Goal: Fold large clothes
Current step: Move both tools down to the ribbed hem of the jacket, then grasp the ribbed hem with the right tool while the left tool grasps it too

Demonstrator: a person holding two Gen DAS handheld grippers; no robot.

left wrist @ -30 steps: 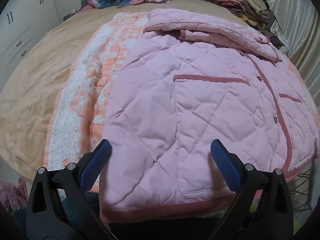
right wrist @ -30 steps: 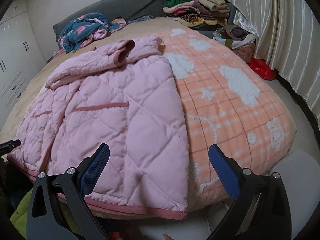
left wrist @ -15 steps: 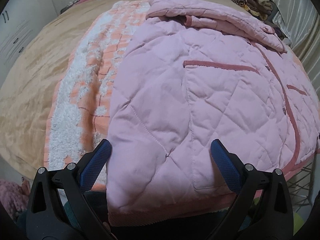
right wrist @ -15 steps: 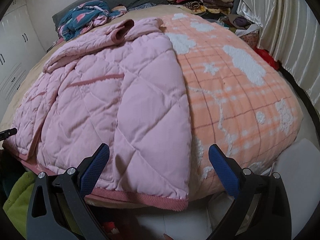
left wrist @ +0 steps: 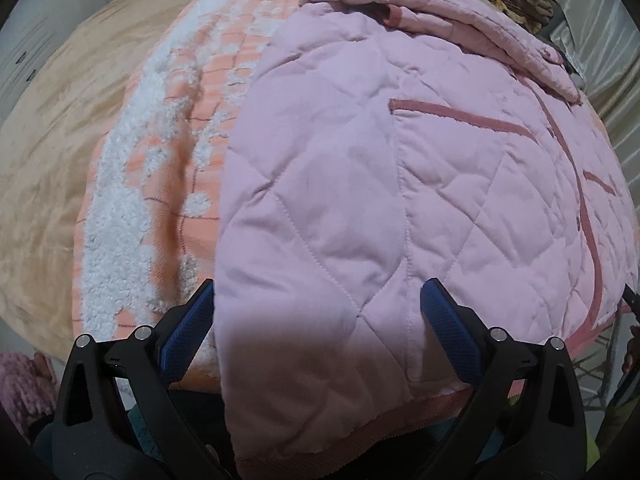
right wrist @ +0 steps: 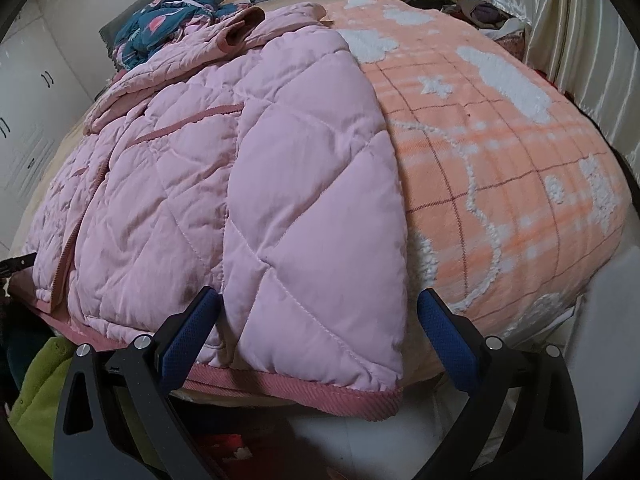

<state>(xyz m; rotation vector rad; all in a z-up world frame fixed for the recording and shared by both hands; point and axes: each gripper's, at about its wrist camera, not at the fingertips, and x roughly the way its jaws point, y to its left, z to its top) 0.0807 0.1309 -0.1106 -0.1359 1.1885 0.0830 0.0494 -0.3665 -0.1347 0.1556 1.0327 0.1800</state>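
- both tongs have come closer and lower to the jacket's hem since a second ago; the jacket itself has not shifted on the bed.
- left tongs [left wrist: 318,312] stand wide, nothing between the pads, poised over the jacket [left wrist: 400,200] at its left hem corner.
- right tongs [right wrist: 318,312] are also wide and empty, straddling the jacket [right wrist: 248,184] at its right hem corner, just above the darker hem band [right wrist: 296,394].
- jacket lies front up, spread flat on the orange checked blanket [right wrist: 500,168] that covers the bed [left wrist: 44,152]; its hem hangs just over the bed's near edge, and a sleeve [left wrist: 448,20] is folded across the far, collar end.
- step in hand, as i judge it: the reach for the two hem corners, ahead of a fold toward the collar.
- next move likely calls for both tongs to drop onto the hem, pinch through the thick quilting, then lift evenly so the bottom half carries up without dragging the blanket.
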